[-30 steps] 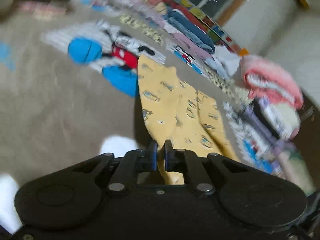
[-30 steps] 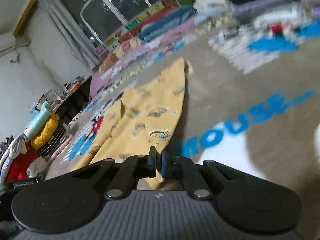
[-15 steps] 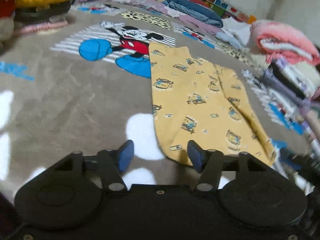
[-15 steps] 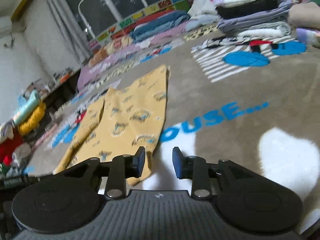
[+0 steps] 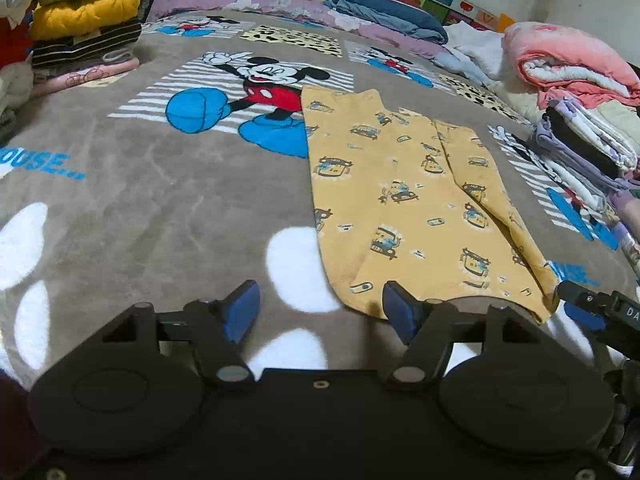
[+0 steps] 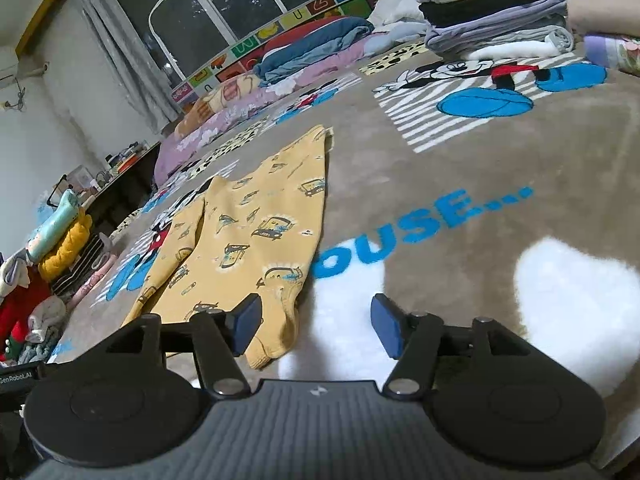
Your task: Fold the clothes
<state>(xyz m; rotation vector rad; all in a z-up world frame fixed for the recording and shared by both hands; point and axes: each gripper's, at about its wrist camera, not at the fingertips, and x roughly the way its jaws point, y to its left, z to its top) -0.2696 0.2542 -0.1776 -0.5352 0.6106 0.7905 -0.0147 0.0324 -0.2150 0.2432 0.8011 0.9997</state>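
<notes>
A pair of yellow printed pants (image 5: 416, 204) lies flat on the brown Mickey Mouse blanket (image 5: 140, 208), legs side by side. My left gripper (image 5: 320, 310) is open and empty, just short of the pants' near left corner. The right gripper's tip shows in the left wrist view (image 5: 580, 304) at the pants' near right corner. In the right wrist view the pants (image 6: 248, 232) stretch away to the left. My right gripper (image 6: 316, 324) is open and empty, with the near pants corner by its left finger.
Stacks of folded clothes stand at the far left (image 5: 84, 28) and at the right (image 5: 580, 120). Rolled bedding (image 5: 380, 8) lines the far edge under a window (image 6: 224, 4). Another folded stack (image 6: 492, 12) sits at the right wrist view's far right.
Both grippers were shut on the pants' near edge a second ago. They have opened, let the pants drop flat on the blanket and pulled back a little.
</notes>
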